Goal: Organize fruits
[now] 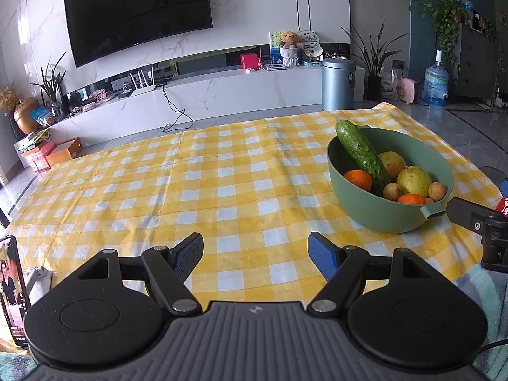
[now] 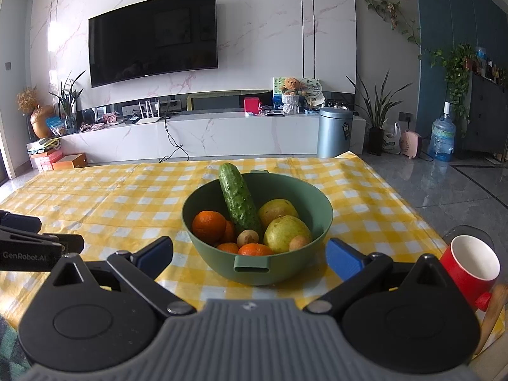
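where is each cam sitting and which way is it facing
Left wrist: sits on the left gripper, low over the checked tablecloth, facing the TV wall; its own open fingers show, and the right gripper's tip at the right edge.
Right wrist: sits on the right gripper, aimed straight at the green bowl; its open fingers show, the left gripper at left.
Shared: bowl, cucumber, tablecloth, TV.

- We read "GenRobot.AI" in pale letters on the black body of the left tongs (image 2: 30, 255), seen at the left edge of the right wrist view.
- We see a dark label on the grey bin (image 2: 346, 130), and print on the water jug (image 2: 442, 135), both too small to read.
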